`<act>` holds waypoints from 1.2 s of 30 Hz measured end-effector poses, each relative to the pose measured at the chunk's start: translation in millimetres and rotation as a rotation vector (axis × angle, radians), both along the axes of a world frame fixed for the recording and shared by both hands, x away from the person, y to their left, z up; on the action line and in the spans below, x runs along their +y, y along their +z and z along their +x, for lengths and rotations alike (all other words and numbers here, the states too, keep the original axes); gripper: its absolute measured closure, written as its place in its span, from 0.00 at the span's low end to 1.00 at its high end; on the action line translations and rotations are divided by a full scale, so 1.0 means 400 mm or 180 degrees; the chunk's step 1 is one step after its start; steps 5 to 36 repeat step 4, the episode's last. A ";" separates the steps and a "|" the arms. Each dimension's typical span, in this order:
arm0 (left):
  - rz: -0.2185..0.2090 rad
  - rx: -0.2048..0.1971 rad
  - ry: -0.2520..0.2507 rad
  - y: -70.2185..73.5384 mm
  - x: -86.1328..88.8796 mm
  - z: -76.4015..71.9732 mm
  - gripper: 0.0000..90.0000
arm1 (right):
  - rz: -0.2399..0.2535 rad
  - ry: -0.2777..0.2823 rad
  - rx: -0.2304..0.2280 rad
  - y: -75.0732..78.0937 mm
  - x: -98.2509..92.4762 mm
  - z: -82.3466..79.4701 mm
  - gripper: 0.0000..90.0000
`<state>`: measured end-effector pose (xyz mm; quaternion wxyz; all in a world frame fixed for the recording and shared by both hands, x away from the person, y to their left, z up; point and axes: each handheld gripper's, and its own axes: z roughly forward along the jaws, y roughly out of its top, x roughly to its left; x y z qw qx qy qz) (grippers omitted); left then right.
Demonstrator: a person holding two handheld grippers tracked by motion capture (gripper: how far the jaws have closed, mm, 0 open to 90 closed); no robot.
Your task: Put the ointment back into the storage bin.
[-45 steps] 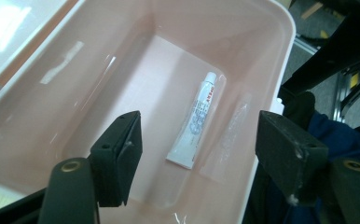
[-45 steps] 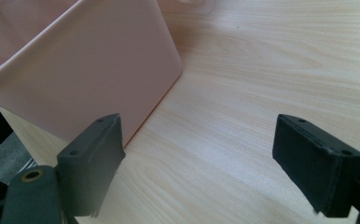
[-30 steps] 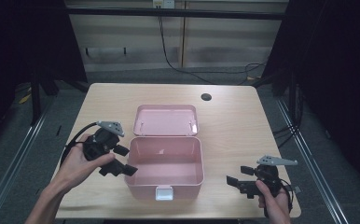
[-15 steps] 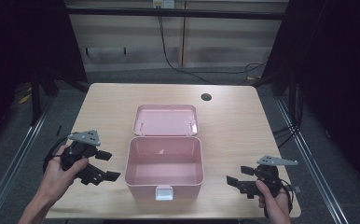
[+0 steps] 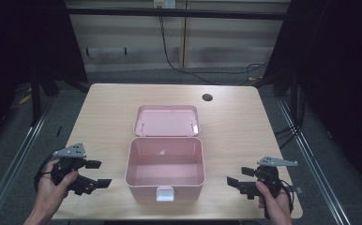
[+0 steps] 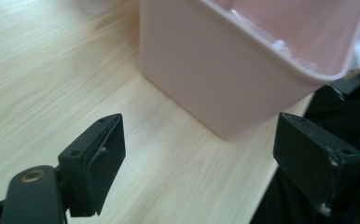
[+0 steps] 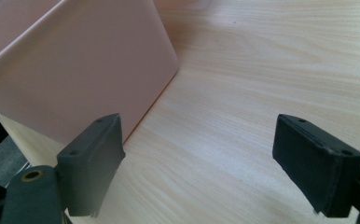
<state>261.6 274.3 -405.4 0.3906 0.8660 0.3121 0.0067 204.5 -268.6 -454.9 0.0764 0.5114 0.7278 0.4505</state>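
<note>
A pink plastic box (image 5: 165,166) stands open near the table's front edge, its lid (image 5: 167,120) folded back flat behind it and a white latch (image 5: 164,193) on its front wall. The inside looks empty. My left gripper (image 5: 98,173) is open at the front left, a short way from the box's left wall (image 6: 225,70), jaws pointing at it with nothing between them. Over the bare wood at the front right my right gripper (image 5: 240,176) is also open, facing the box's right wall (image 7: 75,70).
The light wooden table (image 5: 104,112) has a small dark round hole (image 5: 207,97) at the back right. Black frame posts and a grey floor surround it, with cables hanging behind. Bare wood lies on both sides of the box.
My left gripper has drawn back from the box's left wall, leftward and toward the front edge. The right gripper and the box have stayed put.
</note>
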 end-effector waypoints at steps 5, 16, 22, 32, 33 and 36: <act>-0.0027 0.0012 0.0095 -0.038 0.015 -0.014 0.19 | -0.0027 -0.0094 -0.0040 -0.004 0.001 -0.001 0.18; -0.0027 0.0012 0.0095 -0.038 0.015 -0.014 0.19 | -0.0027 -0.0094 -0.0040 -0.004 0.001 -0.001 0.18; -0.0027 0.0012 0.0095 -0.038 0.015 -0.014 0.19 | -0.0027 -0.0094 -0.0040 -0.004 0.001 -0.001 0.18; -0.0027 0.0012 0.0095 -0.038 0.015 -0.014 0.19 | -0.0027 -0.0094 -0.0040 -0.004 0.001 -0.001 0.18; -0.0027 0.0012 0.0095 -0.038 0.015 -0.014 0.19 | -0.0027 -0.0094 -0.0040 -0.004 0.001 -0.001 0.18; -0.0027 0.0012 0.0095 -0.038 0.015 -0.014 0.19 | -0.0027 -0.0094 -0.0040 -0.004 0.001 -0.001 0.18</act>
